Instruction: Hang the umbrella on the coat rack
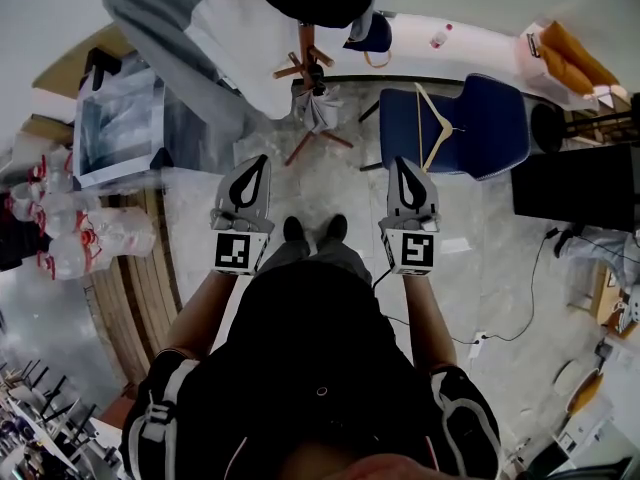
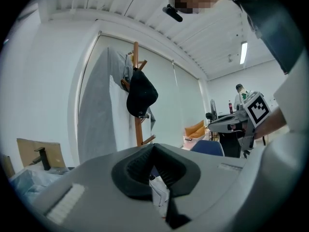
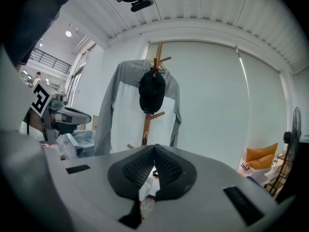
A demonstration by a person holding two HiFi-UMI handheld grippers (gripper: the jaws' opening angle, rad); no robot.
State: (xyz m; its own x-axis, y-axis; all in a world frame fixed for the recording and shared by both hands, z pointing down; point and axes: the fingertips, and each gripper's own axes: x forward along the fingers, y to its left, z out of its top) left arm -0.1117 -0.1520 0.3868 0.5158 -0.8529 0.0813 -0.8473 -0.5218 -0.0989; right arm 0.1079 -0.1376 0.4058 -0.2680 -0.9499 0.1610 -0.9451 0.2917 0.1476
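The grey folded umbrella (image 1: pixel 321 111) is hard to read: seen from above it sits tight against the pole of the wooden coat rack (image 1: pixel 305 58), low near its feet, and I cannot tell whether it hangs from a peg or leans. Each gripper's own body hides the rack's foot from its camera. On the rack hang one grey-and-white long-sleeved shirt (image 3: pixel 123 110) and one black cap (image 3: pixel 152 93). Right of the rack stands one blue chair (image 1: pixel 480 128) bearing one pale wooden hanger (image 1: pixel 437 128). The left gripper (image 1: pixel 262 160) and right gripper (image 1: pixel 402 162), short of the rack, both have jaws pressed together on nothing
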